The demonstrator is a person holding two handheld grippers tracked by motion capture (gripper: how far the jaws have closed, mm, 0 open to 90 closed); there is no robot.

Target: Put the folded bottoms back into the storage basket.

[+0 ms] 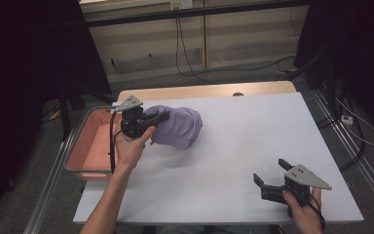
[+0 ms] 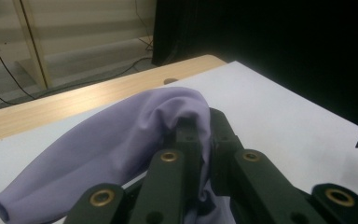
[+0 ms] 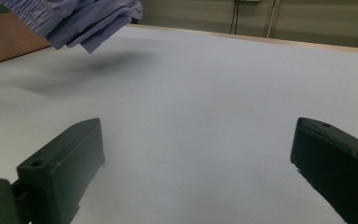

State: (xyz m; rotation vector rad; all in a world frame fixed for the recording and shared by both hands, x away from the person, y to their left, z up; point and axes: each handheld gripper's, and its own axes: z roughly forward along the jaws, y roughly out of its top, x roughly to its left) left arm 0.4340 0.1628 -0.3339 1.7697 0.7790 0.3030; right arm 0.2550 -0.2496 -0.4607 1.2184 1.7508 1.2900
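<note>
White-topped bench (image 1: 233,146): your left hand-held gripper (image 1: 161,117) pinches the lilac cloth garment (image 1: 177,126), lifted beside the pink plastic bin (image 1: 85,146). Right hand-held gripper (image 1: 270,175) spread, idle. Carry the garment clear before releasing.

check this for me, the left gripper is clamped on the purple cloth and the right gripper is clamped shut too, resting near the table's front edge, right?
Not quite. The left gripper is clamped on the purple cloth, but the right gripper is open: the right gripper view shows its jaws standing wide apart with nothing between them. It does sit near the front edge of the table.
</note>
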